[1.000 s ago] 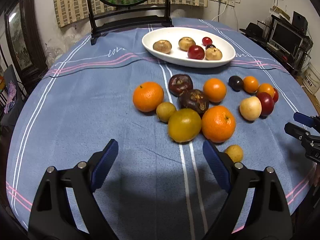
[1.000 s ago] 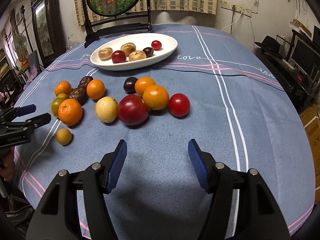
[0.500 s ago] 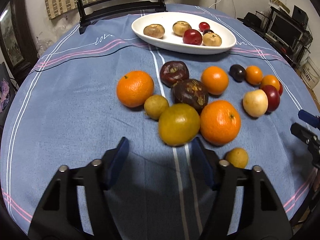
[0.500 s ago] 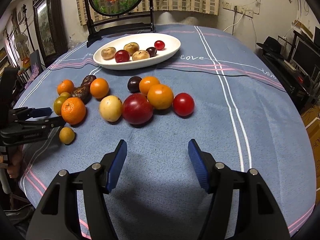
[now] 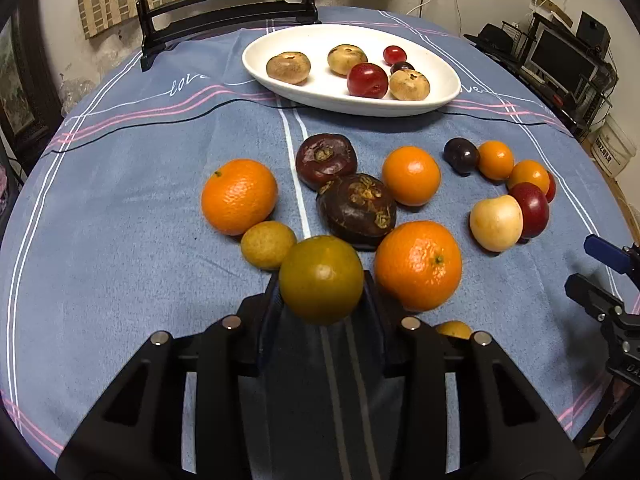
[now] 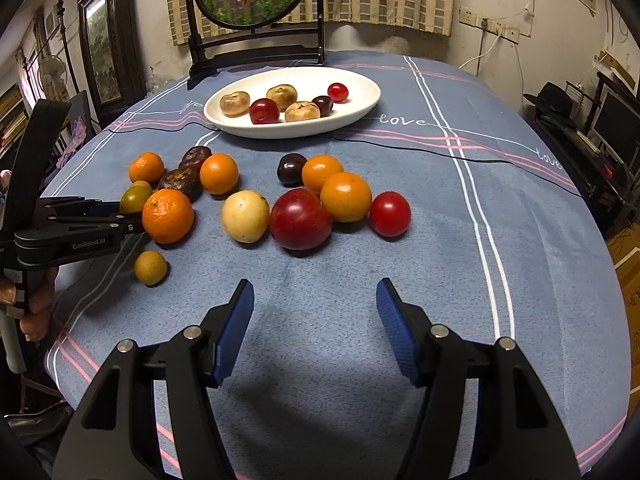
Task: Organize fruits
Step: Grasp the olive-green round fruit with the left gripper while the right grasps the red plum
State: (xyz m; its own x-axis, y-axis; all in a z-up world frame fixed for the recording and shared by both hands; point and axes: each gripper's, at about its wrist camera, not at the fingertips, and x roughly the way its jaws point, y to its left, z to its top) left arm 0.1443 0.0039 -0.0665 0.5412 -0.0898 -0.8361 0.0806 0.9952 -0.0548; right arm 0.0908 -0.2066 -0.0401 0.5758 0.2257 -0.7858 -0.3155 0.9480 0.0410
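Note:
A greenish-yellow orange [image 5: 321, 276] sits on the blue cloth between the pads of my left gripper [image 5: 321, 294], whose jaws are closing and touch it on both sides. In the right wrist view the same left gripper [image 6: 127, 216] reaches in from the left to that green orange [image 6: 134, 199]. Around it lie two oranges [image 5: 418, 266], a small yellow fruit [image 5: 267, 245] and two dark brown fruits [image 5: 356, 210]. A white oval plate [image 5: 442, 98] at the back holds several fruits. My right gripper [image 6: 316, 314] hangs open over bare cloth.
A second cluster lies further right: a pale yellow fruit [image 6: 245, 216], a big red one [image 6: 300, 219], small oranges [image 6: 346, 197] and a red tomato [image 6: 390, 214]. A small yellow fruit [image 6: 150, 267] sits alone. A dark framed screen [image 6: 256, 46] stands behind the plate.
My left gripper moved forward to the green orange and its jaws narrowed from wide apart to both sides of the fruit. My right gripper has stayed put and open.

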